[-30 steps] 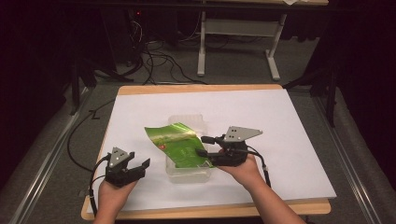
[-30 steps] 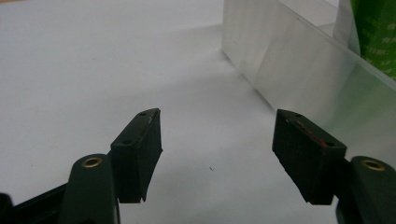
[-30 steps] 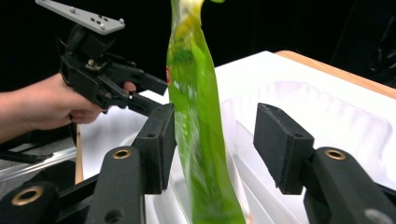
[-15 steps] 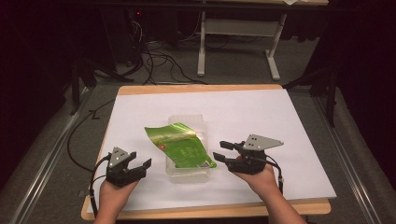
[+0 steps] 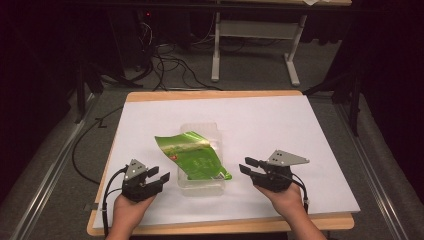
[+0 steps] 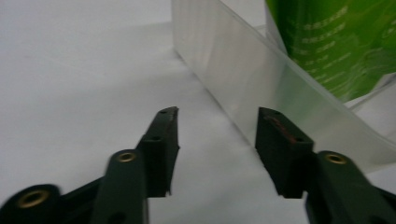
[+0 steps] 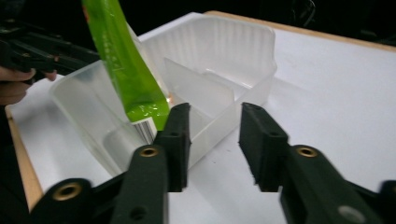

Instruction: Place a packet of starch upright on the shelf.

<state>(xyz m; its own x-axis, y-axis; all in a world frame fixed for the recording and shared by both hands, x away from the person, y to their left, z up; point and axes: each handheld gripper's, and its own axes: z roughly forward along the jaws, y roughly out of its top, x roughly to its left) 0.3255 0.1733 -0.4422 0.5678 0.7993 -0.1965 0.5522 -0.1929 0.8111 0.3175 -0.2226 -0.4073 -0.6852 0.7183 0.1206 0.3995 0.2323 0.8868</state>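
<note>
Both grippers rest low beside the clear tray, jaws spread, empty.
The left gripper and right gripper flank it; the green pouch hides the tray's near compartment.

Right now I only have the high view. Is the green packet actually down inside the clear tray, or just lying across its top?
Observer: In the right gripper view the green packet leans tilted, its lower end down inside the clear tray, in the nearer compartment.
Operator: Compartments? The tray looks like one space from up here.
Observer: A clear divider wall crosses it; the far compartment beyond it holds nothing.
Operator: Is my left gripper touching the tray?
Observer: No. In the left gripper view the left gripper has its jaws open beside the tray's side wall, with white table showing between them.
Operator: And the right one?
Observer: The right gripper is open too, empty, pointing at the tray's near edge.
</note>
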